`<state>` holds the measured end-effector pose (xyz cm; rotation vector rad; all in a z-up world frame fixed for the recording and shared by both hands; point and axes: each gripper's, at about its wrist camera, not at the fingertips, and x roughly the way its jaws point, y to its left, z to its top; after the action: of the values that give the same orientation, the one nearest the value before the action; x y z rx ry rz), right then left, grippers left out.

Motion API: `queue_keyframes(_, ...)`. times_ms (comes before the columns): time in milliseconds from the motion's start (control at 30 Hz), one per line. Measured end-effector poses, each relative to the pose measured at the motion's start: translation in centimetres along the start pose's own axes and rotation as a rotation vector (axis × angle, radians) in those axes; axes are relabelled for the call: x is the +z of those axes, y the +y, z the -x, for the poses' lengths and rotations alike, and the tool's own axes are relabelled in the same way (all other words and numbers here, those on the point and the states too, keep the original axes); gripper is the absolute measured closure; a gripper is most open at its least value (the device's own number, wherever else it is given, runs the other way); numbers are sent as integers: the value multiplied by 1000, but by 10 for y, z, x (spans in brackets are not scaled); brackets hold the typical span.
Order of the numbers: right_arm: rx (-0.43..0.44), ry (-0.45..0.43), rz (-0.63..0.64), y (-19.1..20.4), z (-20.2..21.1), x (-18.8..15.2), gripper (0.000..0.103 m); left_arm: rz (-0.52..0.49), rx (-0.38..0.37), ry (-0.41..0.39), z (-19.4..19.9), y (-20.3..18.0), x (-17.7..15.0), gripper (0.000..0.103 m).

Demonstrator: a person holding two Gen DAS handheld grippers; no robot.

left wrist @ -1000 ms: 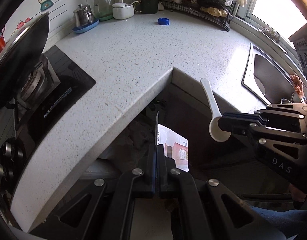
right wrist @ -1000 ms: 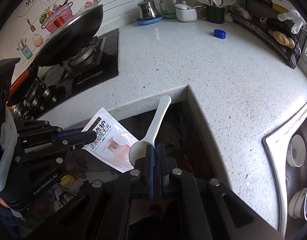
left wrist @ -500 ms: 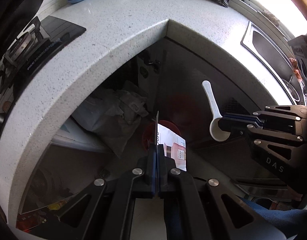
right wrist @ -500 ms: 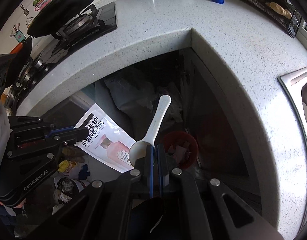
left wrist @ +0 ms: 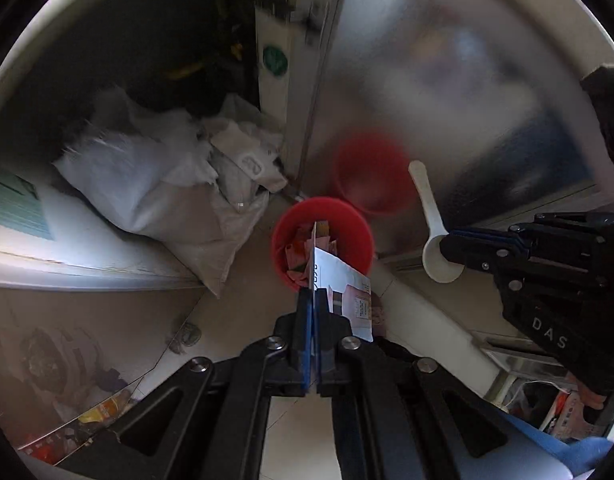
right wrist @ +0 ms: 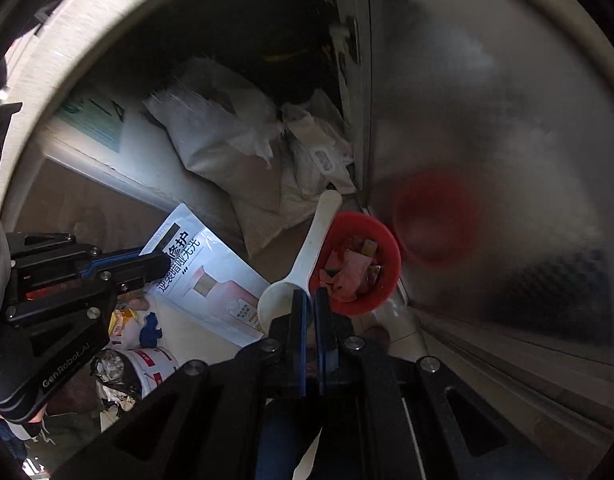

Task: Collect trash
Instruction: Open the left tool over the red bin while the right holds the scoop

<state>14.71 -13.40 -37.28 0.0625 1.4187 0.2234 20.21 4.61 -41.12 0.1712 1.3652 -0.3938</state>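
Observation:
My left gripper (left wrist: 313,300) is shut on a flat white packet (left wrist: 343,292) with a pink bottle print, held edge-on just above a red bin (left wrist: 349,220) with scraps inside. In the right wrist view the packet (right wrist: 211,276) hangs from the left gripper (right wrist: 163,264) to the left of the bin (right wrist: 387,248). My right gripper (right wrist: 311,300) is shut on the bowl of a white plastic spoon (right wrist: 317,240), beside the bin's left rim. In the left wrist view the spoon (left wrist: 429,216) and the right gripper (left wrist: 451,246) are right of the bin.
White sacks (left wrist: 159,184) lie under the counter, left of the bin. A shiny metal cabinet door (right wrist: 487,160) stands behind the bin and mirrors it. Wrappers and a can (right wrist: 139,356) lie on the floor at lower left. A white box (left wrist: 47,240) sits far left.
Both grippers have dropped from countertop height to below the counter edge with their loads. The red bin is now close under the packet and the spoon.

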Motion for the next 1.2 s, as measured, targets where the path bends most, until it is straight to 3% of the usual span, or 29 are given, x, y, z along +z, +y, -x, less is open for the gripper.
queue_keyframes(267,-7,23,-11,-30,-94,-8,100,55,-80,46,-103,14,1,103)
queue_keyframes(467,-14,35,-59,-51,-136,-10,100,25,-85,60,-157,10,3,103)
queue_keyframes(900,-44,46,-158,-86,-157,-17,100,-12,-116,124,-207,-12,18,97)
queue_keyframes(967,-51,46,-158,-88,-159,-16,100,8,-141,152,-213,-13,19,88)
queue_keyframes(1067,-51,45,-144,-88,-162,-15,100,34,-166,187,-218,-11,18,84)
queue_keyframes(1200,-51,42,-132,-89,-160,-15,100,19,-119,222,-217,-13,12,77)
